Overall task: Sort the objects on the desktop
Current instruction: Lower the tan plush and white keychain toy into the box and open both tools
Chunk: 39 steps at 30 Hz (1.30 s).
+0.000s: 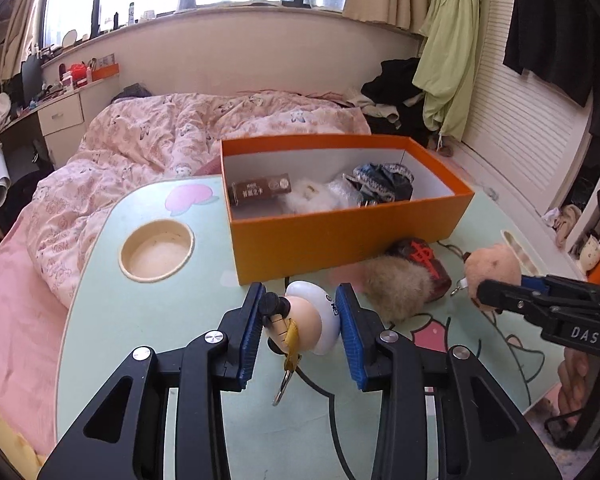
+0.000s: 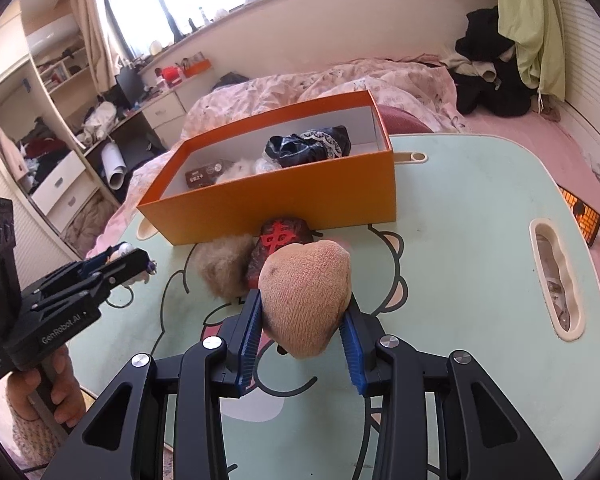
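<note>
My left gripper [image 1: 300, 320] is shut on a small white-capped figurine keychain [image 1: 312, 316], held above the green lap table [image 1: 148, 340]; its key ring hangs below. My right gripper [image 2: 302, 320] is shut on a tan plush toy [image 2: 304, 300], also seen in the left wrist view [image 1: 492, 268]. An open orange box [image 1: 340, 236] stands at the table's far side and holds a brown carton [image 1: 260, 190], white fluff and dark lace cloth [image 1: 384, 180]. A beige fur ball [image 1: 396, 284] and a dark red-marked pouch [image 1: 424, 260] lie in front of the box.
The table has a round cup recess [image 1: 156, 250] at left and a slot handle [image 2: 556, 276] at right. A bed with a pink quilt [image 1: 160, 140] lies behind. A phone [image 2: 580, 216] lies on the bed to the right.
</note>
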Motion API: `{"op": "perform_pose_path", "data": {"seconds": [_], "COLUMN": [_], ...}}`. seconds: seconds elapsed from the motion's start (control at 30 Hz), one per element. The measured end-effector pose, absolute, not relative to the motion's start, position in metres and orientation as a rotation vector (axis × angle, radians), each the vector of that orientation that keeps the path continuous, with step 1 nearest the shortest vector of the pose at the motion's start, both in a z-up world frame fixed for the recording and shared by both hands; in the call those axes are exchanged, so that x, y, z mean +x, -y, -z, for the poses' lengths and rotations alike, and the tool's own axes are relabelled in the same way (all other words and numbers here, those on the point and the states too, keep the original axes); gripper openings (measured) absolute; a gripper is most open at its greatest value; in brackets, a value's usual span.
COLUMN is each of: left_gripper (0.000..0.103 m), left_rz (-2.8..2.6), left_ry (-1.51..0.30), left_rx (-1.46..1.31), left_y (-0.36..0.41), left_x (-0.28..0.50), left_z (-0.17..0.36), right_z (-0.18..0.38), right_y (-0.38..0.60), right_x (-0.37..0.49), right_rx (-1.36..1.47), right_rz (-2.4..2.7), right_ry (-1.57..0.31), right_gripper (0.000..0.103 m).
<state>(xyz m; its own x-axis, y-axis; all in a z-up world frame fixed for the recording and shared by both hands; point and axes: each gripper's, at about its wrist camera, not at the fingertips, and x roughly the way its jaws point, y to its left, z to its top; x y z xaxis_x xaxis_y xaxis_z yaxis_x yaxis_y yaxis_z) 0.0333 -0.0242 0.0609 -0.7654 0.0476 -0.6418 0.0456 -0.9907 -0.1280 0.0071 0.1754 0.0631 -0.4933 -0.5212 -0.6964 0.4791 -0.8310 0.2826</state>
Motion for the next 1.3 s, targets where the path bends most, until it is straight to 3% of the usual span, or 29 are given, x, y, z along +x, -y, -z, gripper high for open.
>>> {"op": "perform_pose_path", "data": {"seconds": [0.33, 0.63, 0.73, 0.8, 0.9, 0.97, 1.07, 1.2, 1.3], "left_gripper": [0.038, 0.038, 0.038, 0.038, 0.049, 0.063, 0.071, 0.081, 0.081], "left_rz": [-2.901, -2.811, -2.831, -2.853, -2.872, -2.887, -2.906, -2.897, -2.894], "left_ry": [0.221, 0.316, 0.339, 0.361, 0.368, 0.368, 0.363, 0.355, 0.353], "left_rx": [-0.969, -1.217, -1.218, -1.185, -1.126, -1.094, -1.058, -1.054, -1.101], "left_y": [0.033, 0.037, 0.038, 0.041, 0.043, 0.045, 0.046, 0.043, 0.040], "left_x": [-0.028, -0.132, -0.142, -0.137, -0.124, -0.111, -0.089, -0.051, -0.022], "left_z": [-0.119, -0.085, -0.077, -0.079, -0.089, -0.094, -0.098, -0.094, -0.079], "right_z": [-0.117, -0.099, -0.088, -0.089, -0.098, -0.105, -0.110, -0.109, -0.099], "right_y": [-0.144, -0.094, -0.088, -0.094, -0.105, -0.113, -0.124, -0.139, -0.148], "right_x": [-0.043, -0.137, -0.151, -0.153, -0.144, -0.133, -0.110, -0.070, -0.040], "right_rx": [0.999, 1.175, 1.209, 1.210, 1.153, 1.112, 1.073, 1.021, 1.032], "right_rz": [2.294, 2.207, 2.187, 2.200, 2.259, 2.305, 2.336, 2.379, 2.417], "right_ry": [0.010, 0.016, 0.048, 0.109, 0.164, 0.173, 0.177, 0.139, 0.062], "right_gripper": [0.036, 0.037, 0.039, 0.052, 0.069, 0.070, 0.070, 0.070, 0.070]}}
